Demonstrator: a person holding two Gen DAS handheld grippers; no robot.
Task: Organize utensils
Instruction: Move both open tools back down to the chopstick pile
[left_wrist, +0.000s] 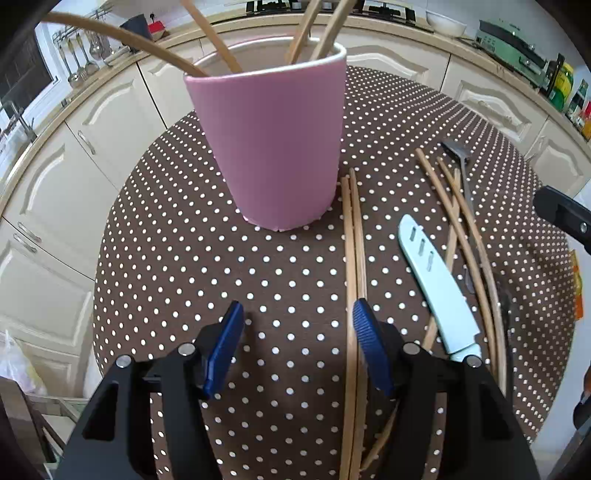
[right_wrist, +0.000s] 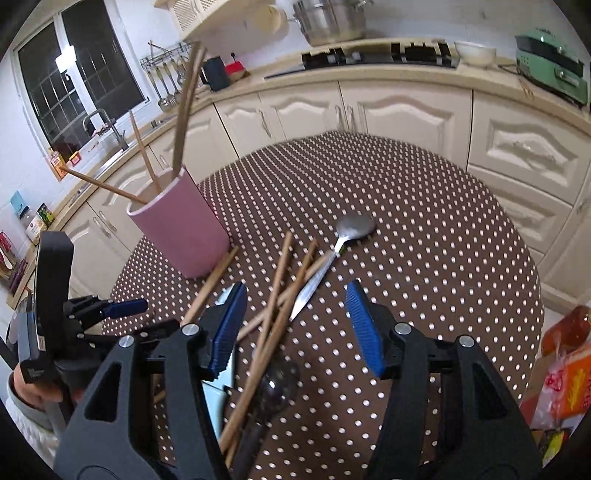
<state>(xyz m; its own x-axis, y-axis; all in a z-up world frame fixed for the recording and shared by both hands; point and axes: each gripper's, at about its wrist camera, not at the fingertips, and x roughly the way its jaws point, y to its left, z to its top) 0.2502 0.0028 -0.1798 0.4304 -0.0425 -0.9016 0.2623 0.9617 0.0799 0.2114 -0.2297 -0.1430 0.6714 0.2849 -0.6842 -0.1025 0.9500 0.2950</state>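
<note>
A pink cup with several wooden chopsticks standing in it sits on the round dotted table. My left gripper hovers open just in front of the cup, with nothing between its pads. A chopstick pair lies along its right finger. Further right are a pale blue sheathed knife and more loose chopsticks. My right gripper is open above a heap of crossed chopsticks, which lie on the cloth below its jaws. A steel spoon lies beyond them, and the cup stands to the left.
A dark utensil and the knife lie under the right gripper's body. The left gripper, held by a hand, is at the left. Cream cabinets ring the table; an orange bag sits off its right edge.
</note>
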